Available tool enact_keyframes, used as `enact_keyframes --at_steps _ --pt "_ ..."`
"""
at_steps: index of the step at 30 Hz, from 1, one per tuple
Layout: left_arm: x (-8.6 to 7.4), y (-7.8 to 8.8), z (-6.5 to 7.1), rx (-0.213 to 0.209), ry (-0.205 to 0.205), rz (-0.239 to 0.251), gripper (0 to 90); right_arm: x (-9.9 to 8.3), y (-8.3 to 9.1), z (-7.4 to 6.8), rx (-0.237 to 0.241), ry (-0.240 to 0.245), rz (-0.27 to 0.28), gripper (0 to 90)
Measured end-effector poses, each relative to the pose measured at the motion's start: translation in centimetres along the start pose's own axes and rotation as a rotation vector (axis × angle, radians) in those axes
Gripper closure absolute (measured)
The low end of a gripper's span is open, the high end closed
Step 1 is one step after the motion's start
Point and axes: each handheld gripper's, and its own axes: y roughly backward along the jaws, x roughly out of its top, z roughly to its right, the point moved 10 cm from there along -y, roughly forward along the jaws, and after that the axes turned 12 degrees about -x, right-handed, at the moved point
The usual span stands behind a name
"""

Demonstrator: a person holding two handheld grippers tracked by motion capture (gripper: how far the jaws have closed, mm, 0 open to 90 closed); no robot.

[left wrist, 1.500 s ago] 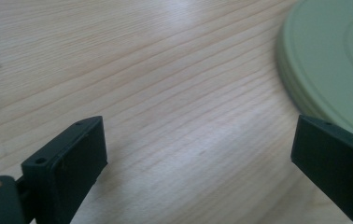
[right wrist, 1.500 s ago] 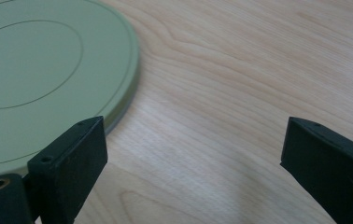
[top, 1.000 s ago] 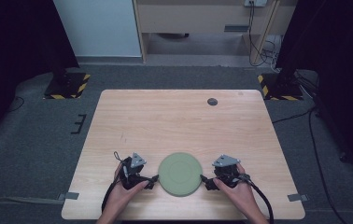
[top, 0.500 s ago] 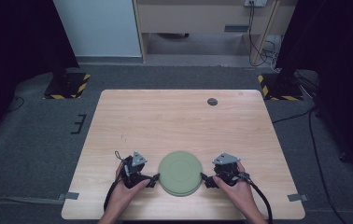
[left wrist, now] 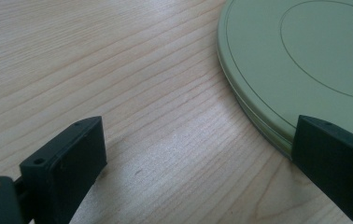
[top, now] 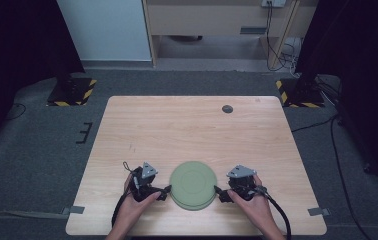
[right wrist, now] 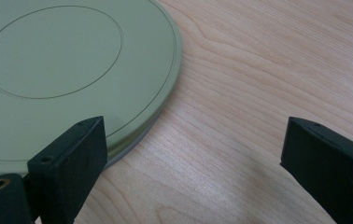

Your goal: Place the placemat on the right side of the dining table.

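A round pale green plate (top: pixel 193 184) lies flat near the front edge of the wooden table (top: pixel 192 130). Its layered rim in the left gripper view suggests a second plate under it. My left gripper (top: pixel 165 192) rests on the table at the plate's left edge, open, with one jaw overlapping the plate (left wrist: pixel 305 56) rim and bare wood between the jaws (left wrist: pixel 198 158). My right gripper (top: pixel 219 193) sits at the plate's right edge, also open (right wrist: pixel 193 158). Its left jaw stands over the rim of the plate (right wrist: pixel 53 60) and its right jaw over wood. Neither holds anything.
A small dark round disc (top: pixel 227 108) sits near the table's far edge. Yellow-and-black striped bases (top: pixel 72 92) stand on the floor beyond both far corners, and cables (top: pixel 337 145) trail along the right side.
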Motion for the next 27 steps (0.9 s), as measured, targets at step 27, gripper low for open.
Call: enact_keyframes --at_steps 27 --pt "0.50 0.18 0.12 0.023 -0.009 0.019 2.7 0.41 0.21 0.16 -0.018 -0.004 0.007 6.9"
